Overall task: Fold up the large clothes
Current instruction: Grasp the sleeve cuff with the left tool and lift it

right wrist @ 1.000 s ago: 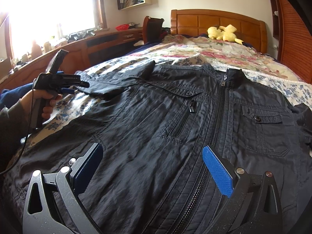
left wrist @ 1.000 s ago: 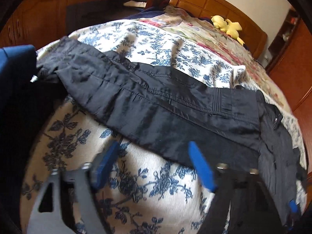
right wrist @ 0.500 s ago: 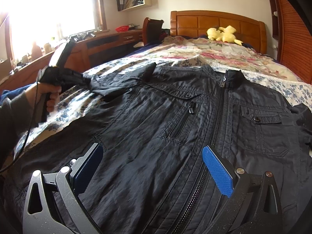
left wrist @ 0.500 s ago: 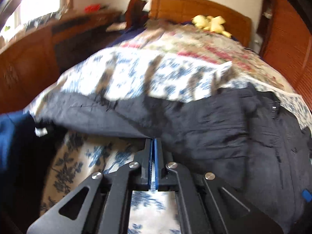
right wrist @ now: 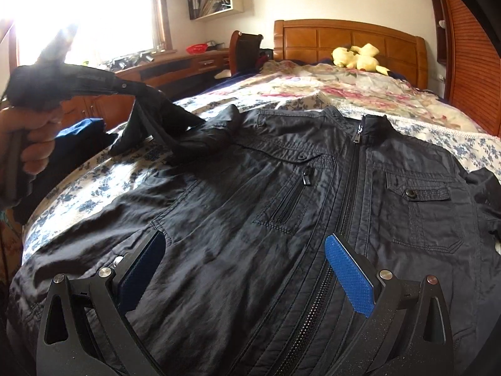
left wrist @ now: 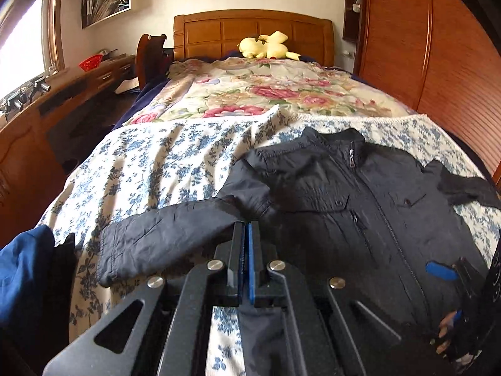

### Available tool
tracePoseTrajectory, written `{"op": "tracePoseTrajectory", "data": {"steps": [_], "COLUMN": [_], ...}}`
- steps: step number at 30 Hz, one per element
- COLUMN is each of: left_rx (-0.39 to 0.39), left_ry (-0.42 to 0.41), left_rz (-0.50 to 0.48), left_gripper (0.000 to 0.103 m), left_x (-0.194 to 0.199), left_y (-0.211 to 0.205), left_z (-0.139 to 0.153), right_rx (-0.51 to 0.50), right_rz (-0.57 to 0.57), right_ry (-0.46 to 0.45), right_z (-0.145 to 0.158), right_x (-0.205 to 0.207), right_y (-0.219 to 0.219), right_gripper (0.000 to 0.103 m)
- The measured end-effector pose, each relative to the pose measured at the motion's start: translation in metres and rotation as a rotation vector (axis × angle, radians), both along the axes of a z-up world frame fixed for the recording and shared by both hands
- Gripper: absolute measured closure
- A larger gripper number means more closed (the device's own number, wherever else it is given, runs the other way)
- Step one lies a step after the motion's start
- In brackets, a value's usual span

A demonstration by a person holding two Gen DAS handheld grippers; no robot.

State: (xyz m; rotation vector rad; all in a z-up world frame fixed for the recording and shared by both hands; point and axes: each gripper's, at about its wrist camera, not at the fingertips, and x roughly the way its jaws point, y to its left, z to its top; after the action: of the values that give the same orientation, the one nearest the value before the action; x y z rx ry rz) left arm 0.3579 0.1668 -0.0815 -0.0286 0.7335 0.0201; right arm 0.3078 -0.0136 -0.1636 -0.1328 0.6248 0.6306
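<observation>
A black jacket (right wrist: 281, 206) lies front-up on a bed (left wrist: 150, 169) covered with a blue-flowered sheet, its zip closed to the collar and the collar toward the wooden headboard (left wrist: 253, 31). The left gripper (left wrist: 245, 228) has its jaws pressed together on the jacket's left-hand sleeve (left wrist: 162, 235), a fold of black cloth pinched between the blue pads. In the right wrist view the same gripper (right wrist: 131, 89), held in a hand (right wrist: 28, 138) at the left edge, carries the sleeve (right wrist: 162, 125) clear of the sheet, so that the cloth hangs down from the jaws to the shoulder of the jacket. The sleeve's cuff end droops toward the edge of the bed beside a blue garment (left wrist: 22, 275).

The right gripper (right wrist: 244, 269) stands wide open just above the lower front of the jacket, one finger either side of the zip (right wrist: 350, 188); nothing is between its pads, and whether the fingertips touch the cloth cannot be told. In the left wrist view it (left wrist: 444, 272) shows at the right edge over the jacket's hem.

A flowered quilt (left wrist: 281, 94) covers the far half of the bed, with a yellow plush toy (left wrist: 266, 47) against the headboard. A wooden counter (right wrist: 188, 62) runs along the window wall at the left.
</observation>
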Motion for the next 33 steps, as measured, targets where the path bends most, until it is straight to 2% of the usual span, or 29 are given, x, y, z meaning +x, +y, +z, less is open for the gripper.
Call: {"op": "tracePoseTrajectory", "data": {"steps": [2,4,8,9,11,13,24,28,33], "left_rx": [0.024,0.009,0.011,0.016,0.032,0.027,0.018,0.02,-0.03], "left_ry": [0.008,0.002,-0.045,-0.052,-0.059,-0.044,0.126,0.165,0.188], "left_rz": [0.002,-0.006,-0.004,-0.002,0.012,0.032,0.245,0.293,0.306], "left_gripper": [0.099,0.086,0.071,0.064,0.059,0.047,0.046,0.046,0.046], "left_x": [-0.005,-0.013,-0.034,-0.037,-0.039,-0.037,-0.007,0.0,0.006], "left_y": [0.0,0.0,0.003,0.005,0.012,0.024,0.114,0.133,0.143], "left_z": [0.0,0.003,0.016,0.017,0.017,0.01,-0.085,-0.109,-0.124], "right_rx": [0.001,0.001,-0.001,-0.001,-0.002,-0.002,-0.008,-0.011,-0.015], "right_rz": [0.0,0.0,0.001,0.001,0.001,0.001,0.004,0.008,0.01], "right_ry": [0.0,-0.001,-0.003,-0.004,-0.004,-0.004,-0.003,-0.002,0.0], "right_z": [0.0,0.0,0.001,0.001,0.001,0.001,0.0,-0.001,-0.001], "right_x": [0.0,-0.001,0.0,0.0,0.0,0.0,0.0,0.001,0.0], "right_y": [0.0,0.0,0.001,0.001,0.0,0.001,0.0,-0.001,0.002], "right_gripper": [0.0,0.0,0.0,0.0,0.0,0.0,0.0,0.0,0.0]}}
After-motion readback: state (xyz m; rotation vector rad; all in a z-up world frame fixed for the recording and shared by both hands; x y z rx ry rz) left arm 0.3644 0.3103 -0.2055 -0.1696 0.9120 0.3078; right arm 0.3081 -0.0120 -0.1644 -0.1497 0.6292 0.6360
